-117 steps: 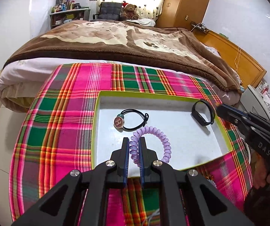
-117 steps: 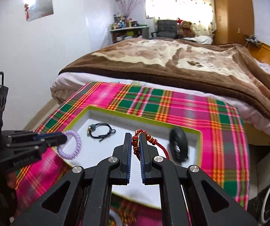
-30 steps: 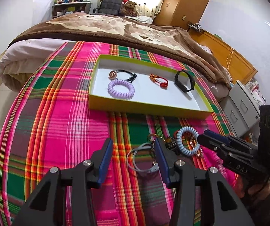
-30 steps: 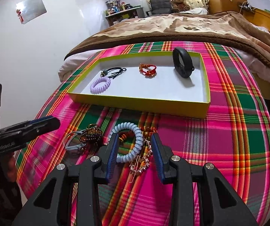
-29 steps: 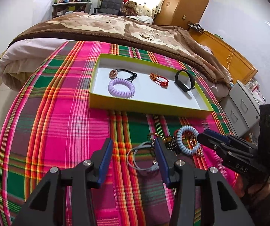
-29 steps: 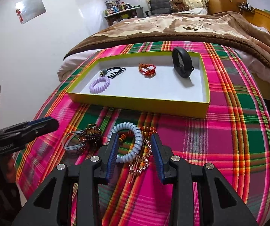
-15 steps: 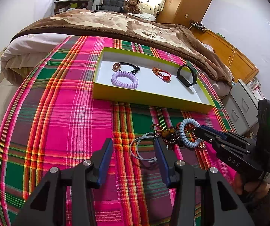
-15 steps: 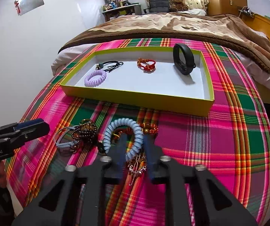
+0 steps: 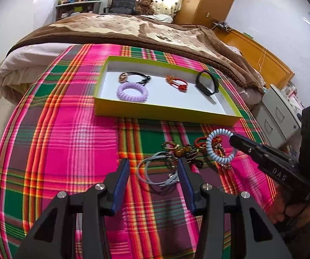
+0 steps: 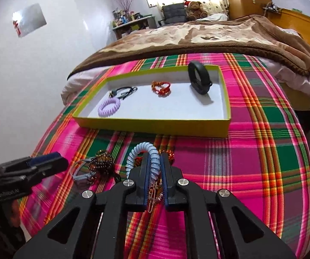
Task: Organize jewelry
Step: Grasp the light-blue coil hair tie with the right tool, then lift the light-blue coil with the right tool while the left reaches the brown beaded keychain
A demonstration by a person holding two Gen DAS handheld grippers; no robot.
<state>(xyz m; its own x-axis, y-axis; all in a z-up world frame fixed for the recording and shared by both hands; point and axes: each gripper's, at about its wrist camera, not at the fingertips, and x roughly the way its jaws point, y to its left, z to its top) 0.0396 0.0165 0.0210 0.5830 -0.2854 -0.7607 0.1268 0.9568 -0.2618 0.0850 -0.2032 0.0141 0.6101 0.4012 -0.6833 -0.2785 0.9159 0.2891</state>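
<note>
Right tongs (image 10: 155, 168) pinch a pale-blue spiral coil bracelet (image 10: 146, 155).

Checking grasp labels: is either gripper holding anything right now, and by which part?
Right gripper is shut on the pale blue coil bracelet, pinching one side of its loop. Left gripper is open, holding nothing, over the grey hair tie.

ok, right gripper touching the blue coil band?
Touching. Right wrist view shows the right gripper shut on the blue coil band, both pads pressing it.
</note>
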